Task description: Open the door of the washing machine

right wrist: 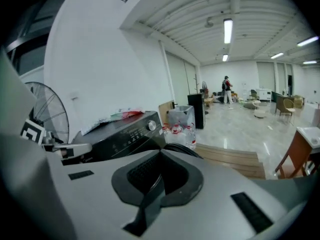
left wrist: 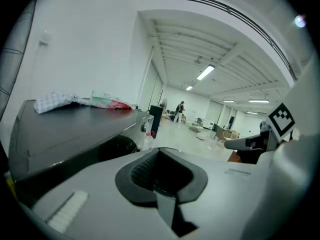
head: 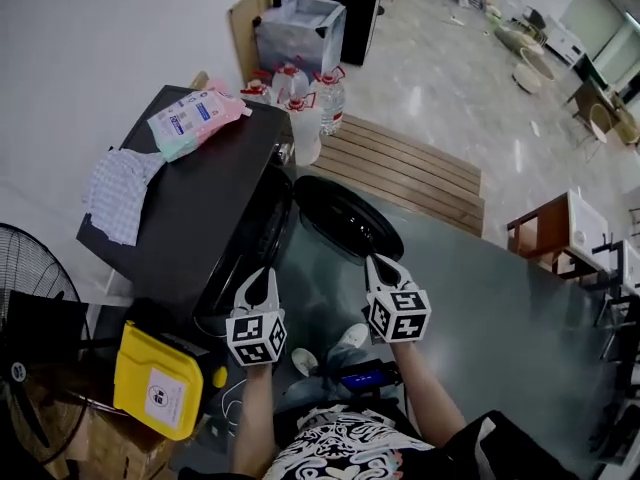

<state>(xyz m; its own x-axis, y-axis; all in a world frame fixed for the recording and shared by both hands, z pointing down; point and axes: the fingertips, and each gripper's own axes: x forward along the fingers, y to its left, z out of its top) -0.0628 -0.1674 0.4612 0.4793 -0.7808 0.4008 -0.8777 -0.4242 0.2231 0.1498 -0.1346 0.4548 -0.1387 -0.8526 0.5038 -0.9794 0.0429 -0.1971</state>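
- washing machine: black, front-loading; stands against the white wall; control panel with a round knob along its front top edge
- door: dark, round, glazed; already open, swung well out from the washing machine's front; the drum mouth shows dark beside it
- left gripper: in front of the washing machine, before the drum mouth; jaws closed tight together; nothing between them
- right gripper: in front of the washing machine, near the outer edge of the open door; jaws pressed together; nothing held
- pouch: pink and green, printed; lies on top of the washing machine, at its far end
- checked cloth: crumpled; on top of the washing machine, draped over the wall-side edge
- water jugs: clear, red caps, several; on the floor just beyond the washing machine's far end
- slatted wooden platform: on the floor beyond the washing machine's open door
- fan: black wire cage; at the washing machine's near end, wall side
- yellow case: just beside the washing machine's near end
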